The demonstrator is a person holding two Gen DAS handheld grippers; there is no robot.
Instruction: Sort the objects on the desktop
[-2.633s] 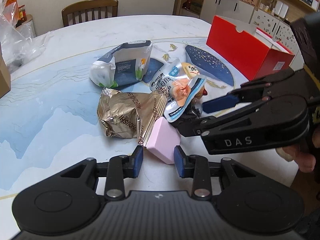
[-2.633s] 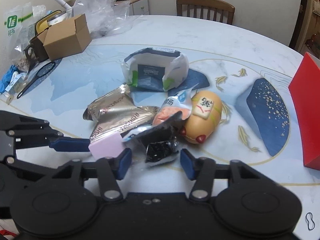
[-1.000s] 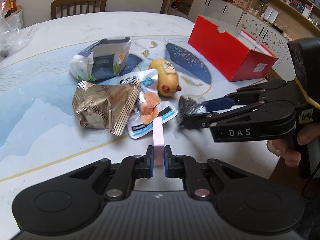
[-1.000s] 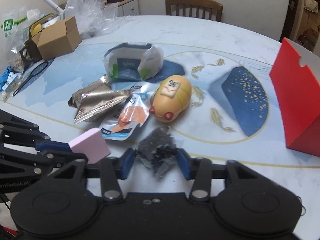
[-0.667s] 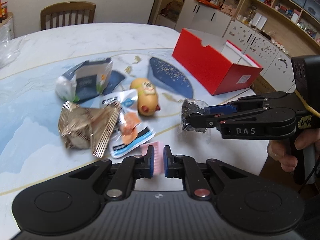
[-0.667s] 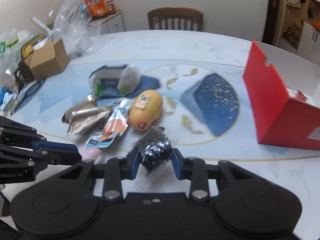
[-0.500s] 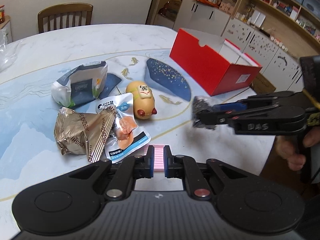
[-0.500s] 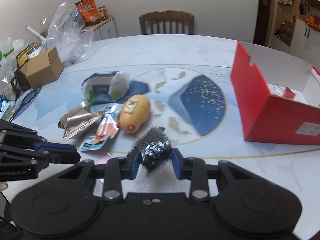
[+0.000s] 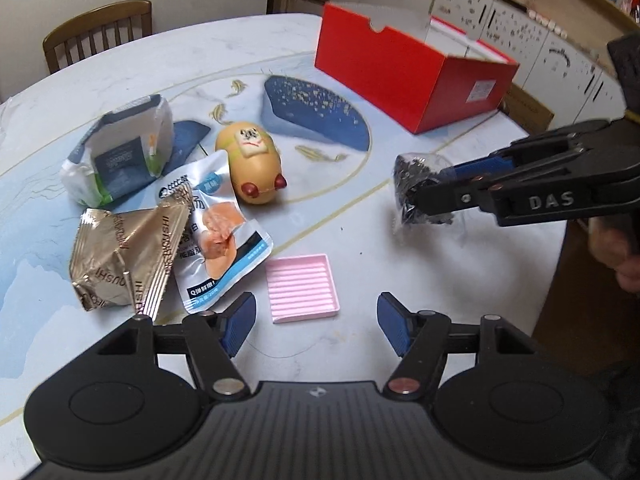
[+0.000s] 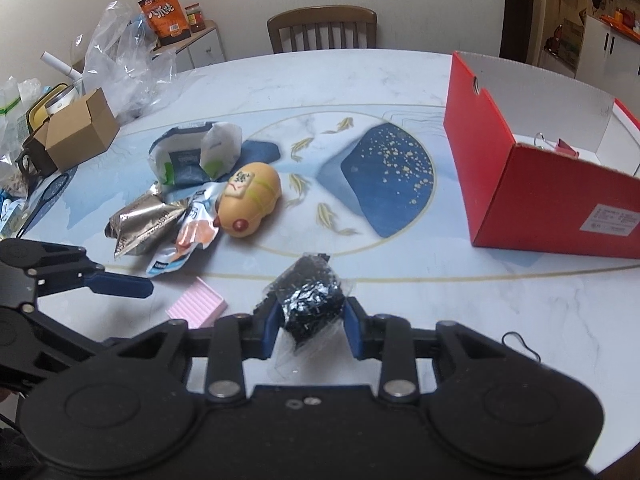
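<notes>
The tabletop (image 10: pixel 320 92) is a pale marble-look round with blue painted patches, small gold fish and a thin gold ring. A wooden chair (image 10: pixel 322 28) stands behind its far edge against a plain wall; in the left wrist view white cabinets fill the upper right of the frame.

In the right wrist view a cardboard box (image 10: pixel 78 130) and crumpled clear plastic bags (image 10: pixel 120 56) crowd the upper left. An open red box (image 10: pixel 536 168) sits at the right, near the rim, its white inside showing. A small black loop (image 10: pixel 520 344) lies alone near the lower right edge.

The loose things cluster left of centre: a white and dark pouch (image 9: pixel 120 152), a gold foil packet (image 9: pixel 124 256), a blue and white snack pouch (image 9: pixel 218 228) partly under the foil, and a yellow plush toy (image 9: pixel 252 168) just beside them. The pink ridged tray (image 9: pixel 302 288) lies flat, apart from the pile, between the spread fingers of the left hand-held gripper (image 9: pixel 316 320), which is wide open and holds nothing.

The right hand-held gripper (image 10: pixel 312 326) is clamped on a clear bag of black bits (image 10: pixel 314 300), held above the tabletop in the bare stretch between the pile and the red box. Bare surface runs from there toward the near rim.
</notes>
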